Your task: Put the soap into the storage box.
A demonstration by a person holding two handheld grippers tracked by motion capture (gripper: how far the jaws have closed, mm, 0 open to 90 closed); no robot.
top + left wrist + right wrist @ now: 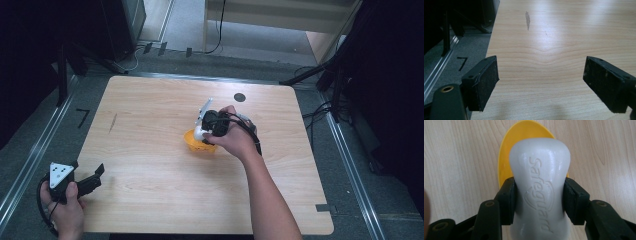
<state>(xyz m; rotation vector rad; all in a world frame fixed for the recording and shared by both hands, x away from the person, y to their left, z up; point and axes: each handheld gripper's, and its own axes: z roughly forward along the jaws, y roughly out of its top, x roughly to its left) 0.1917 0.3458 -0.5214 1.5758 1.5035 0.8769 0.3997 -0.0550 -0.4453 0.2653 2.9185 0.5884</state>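
A person's right forearm reaches in from the bottom edge toward the middle of the tabletop, the hand wrapped around the right gripper (204,131), which points downward with its jaws clamped on a white soap bar (539,192) (pads pressing both sides). The left hand (64,210) rests at the near left corner, holding the left gripper (95,176) level, its jaws standing wide apart with nothing between them.
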